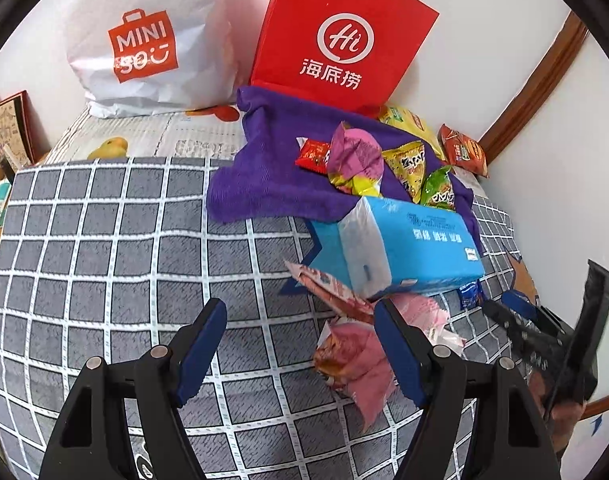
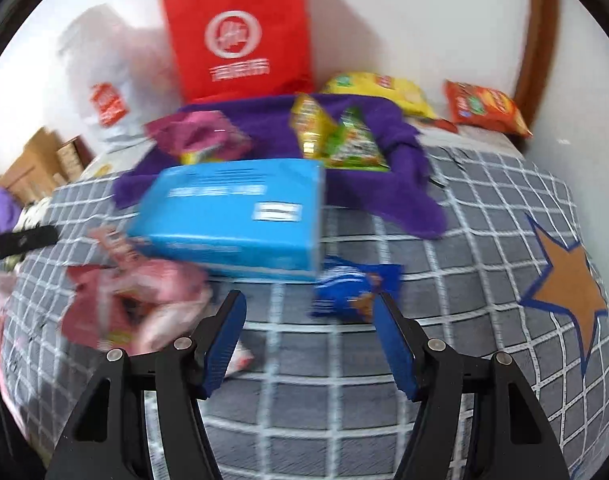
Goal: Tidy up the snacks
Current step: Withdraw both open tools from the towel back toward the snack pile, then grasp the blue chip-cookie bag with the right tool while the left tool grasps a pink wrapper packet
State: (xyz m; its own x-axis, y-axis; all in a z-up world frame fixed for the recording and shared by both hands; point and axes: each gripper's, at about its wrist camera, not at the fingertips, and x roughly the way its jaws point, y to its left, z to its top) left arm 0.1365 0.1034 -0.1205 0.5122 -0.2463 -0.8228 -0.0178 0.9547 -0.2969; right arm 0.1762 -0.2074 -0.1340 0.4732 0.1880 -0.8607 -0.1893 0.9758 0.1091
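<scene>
So both grippers are hanging over a bed with a grey checked cover [image 1: 104, 240], and neither has anything in it. The left gripper [image 1: 300, 320] has its jaws spread apart with just the cover showing between them, though its right-hand finger overlaps the edge of a pile of pink snack packets [image 1: 356, 364] lying flat on the cover. The right gripper [image 2: 310, 312] is likewise spread wide and empty; a small blue snack packet [image 2: 344, 288] sits just past its fingertips, close to the right-hand finger but not between the pads as far as I can tell (that view is pretty blurry). Right behind both of those is a light blue tissue pack [image 1: 408, 240], lying on its side and partly on top of the pink packets. Further back there's a purple towel [image 1: 272, 152] with most of the snacks scattered on it: a small red packet [image 1: 314, 154], a pink-and-yellow bag [image 1: 354, 160], and yellow [image 1: 408, 164] and green [image 1: 438, 190] packets. A big yellow chip bag [image 2: 380, 88] and an orange one [image 2: 484, 108] lie off by the wall. A red paper bag [image 1: 344, 36] and a white shopping bag [image 1: 144, 36] stand upright at the back.
</scene>
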